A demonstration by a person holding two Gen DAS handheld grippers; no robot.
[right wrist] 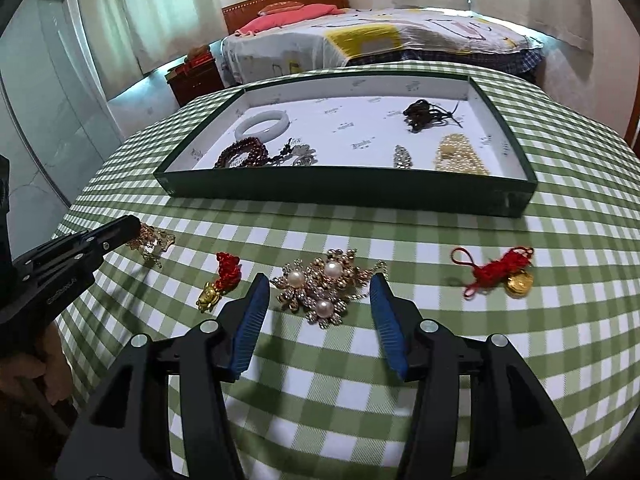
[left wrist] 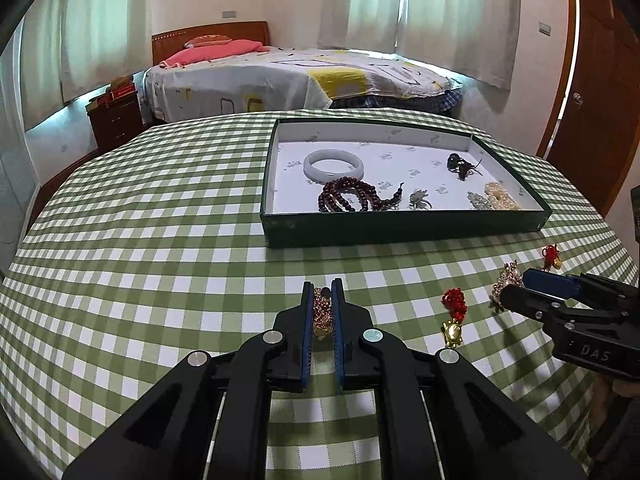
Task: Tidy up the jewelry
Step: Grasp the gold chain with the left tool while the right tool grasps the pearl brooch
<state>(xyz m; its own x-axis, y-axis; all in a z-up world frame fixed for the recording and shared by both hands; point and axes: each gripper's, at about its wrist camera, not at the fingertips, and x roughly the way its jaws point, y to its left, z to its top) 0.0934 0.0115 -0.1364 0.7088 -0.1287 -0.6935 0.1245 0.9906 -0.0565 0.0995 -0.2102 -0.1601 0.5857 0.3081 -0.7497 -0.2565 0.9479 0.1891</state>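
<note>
My left tongs are clenched on a lacy gold-and-red filigree piece, its shape mostly hidden between the ribbed blue pads, low over the green gingham tabletop. My right tongs stand released, straddling a glittery gold brooch with three round pearls. The shallow green tray on the far side holds a smooth white bangle, dark red beads and cream pearls.
</note>
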